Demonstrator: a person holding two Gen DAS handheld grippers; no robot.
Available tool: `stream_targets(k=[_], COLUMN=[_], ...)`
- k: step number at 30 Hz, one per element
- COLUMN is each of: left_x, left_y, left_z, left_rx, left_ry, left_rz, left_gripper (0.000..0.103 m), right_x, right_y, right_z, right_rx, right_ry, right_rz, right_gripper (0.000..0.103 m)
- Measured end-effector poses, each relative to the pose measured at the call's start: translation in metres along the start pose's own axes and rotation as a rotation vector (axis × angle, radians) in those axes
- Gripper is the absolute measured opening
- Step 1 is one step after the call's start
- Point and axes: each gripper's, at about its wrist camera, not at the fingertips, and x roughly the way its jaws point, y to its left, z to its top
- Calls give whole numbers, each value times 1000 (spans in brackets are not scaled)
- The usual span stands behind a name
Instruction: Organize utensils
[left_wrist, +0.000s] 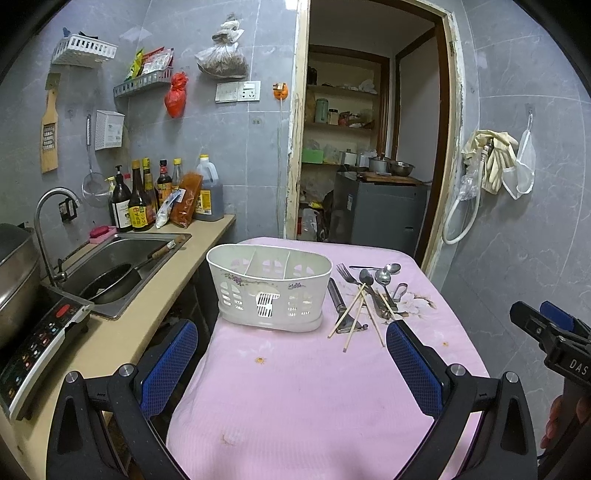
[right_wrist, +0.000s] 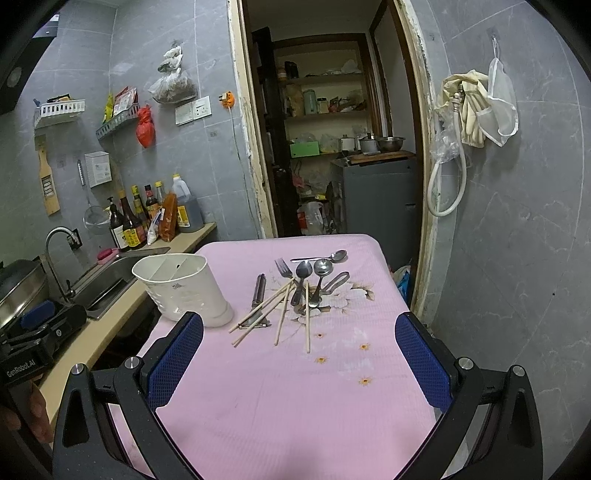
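Note:
A white plastic utensil holder (left_wrist: 267, 288) with three compartments stands empty on the pink table (left_wrist: 295, 387). To its right lies a pile of utensils (left_wrist: 369, 291): a fork, several spoons, wooden chopsticks (left_wrist: 354, 317) and a peeler. The holder (right_wrist: 184, 288) and pile (right_wrist: 295, 291) also show in the right wrist view. My left gripper (left_wrist: 291, 354) is open and empty, in front of the holder. My right gripper (right_wrist: 299, 350) is open and empty, in front of the pile.
A counter (left_wrist: 147, 314) with a sink (left_wrist: 122, 266) and a pan runs along the table's left. An induction cooker (left_wrist: 40, 343) sits at the near left. Sauce bottles (left_wrist: 147, 199) stand at the wall. A doorway (left_wrist: 369, 129) is behind the table.

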Motion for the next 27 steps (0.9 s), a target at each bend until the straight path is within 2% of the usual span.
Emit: stream_targets(k=[7,14,20,27], left_x=[18,48,73,101], left_y=[-1,-6,-23,-52], left_z=[19,52,78,103], left_rx=[42,68,101,100], left_ry=[-37,-99,-180,-225], left_rz=[-28,-119,-197,-243], left_gripper=[103,103,103,103], right_x=[7,18,30,55], right_y=[0,1,0,-20], right_z=[14,46,78,114], right_rx=[19,19,-11,-57], right_ry=[-28,-94,-160,-180], right_rz=[-34,-73,-100,-79], right_gripper=[102,102,102,102])
